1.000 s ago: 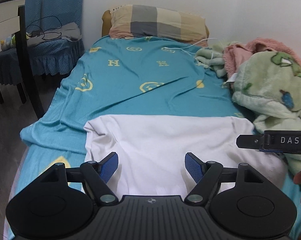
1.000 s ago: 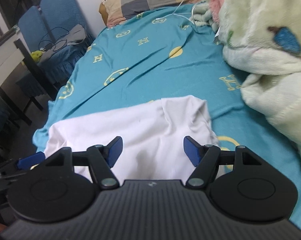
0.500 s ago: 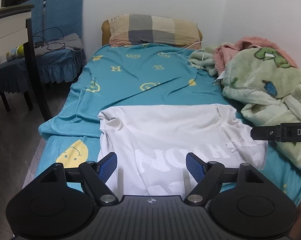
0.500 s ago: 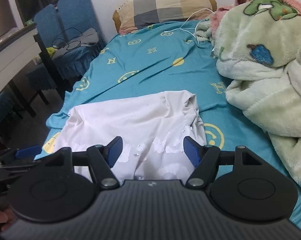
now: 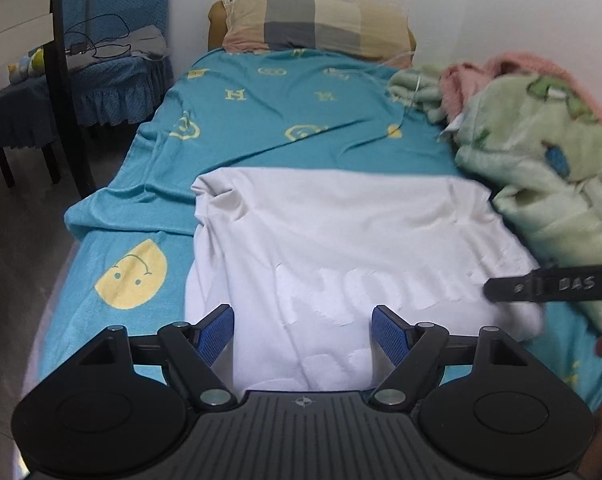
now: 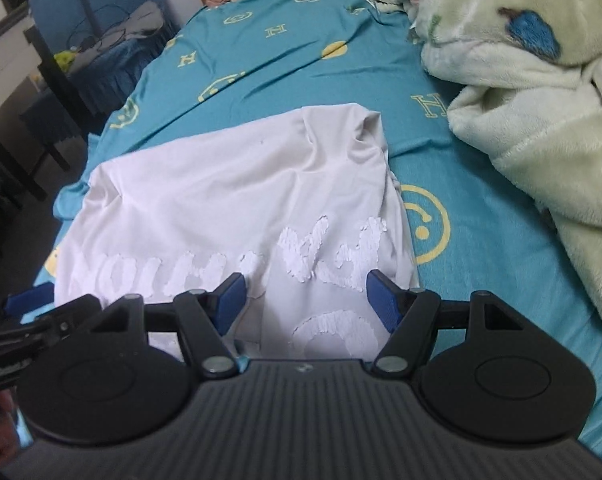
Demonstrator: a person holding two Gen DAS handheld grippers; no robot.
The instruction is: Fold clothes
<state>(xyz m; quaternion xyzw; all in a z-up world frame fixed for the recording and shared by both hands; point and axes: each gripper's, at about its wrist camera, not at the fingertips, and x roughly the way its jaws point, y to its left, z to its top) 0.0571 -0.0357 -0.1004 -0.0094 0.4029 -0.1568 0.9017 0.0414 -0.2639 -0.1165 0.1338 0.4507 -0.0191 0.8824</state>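
A white T-shirt (image 5: 341,232) with raised white lettering lies folded across the near end of a bed with a teal sheet (image 5: 285,100); it also shows in the right wrist view (image 6: 229,200). My left gripper (image 5: 303,334) is open and empty, over the shirt's near edge. My right gripper (image 6: 305,300) is open and empty, over the shirt's right part. Each gripper's side shows at the edge of the other's view.
A green plush blanket (image 5: 549,168) is heaped on the bed's right side, also in the right wrist view (image 6: 541,92). A checked pillow (image 5: 313,24) lies at the head. Blue covered chairs (image 5: 113,76) and a dark table leg (image 5: 67,92) stand left of the bed.
Both grippers pulled back from the shirt, then came closer and lower again. The shirt's lettered part came into view. Both stayed open.
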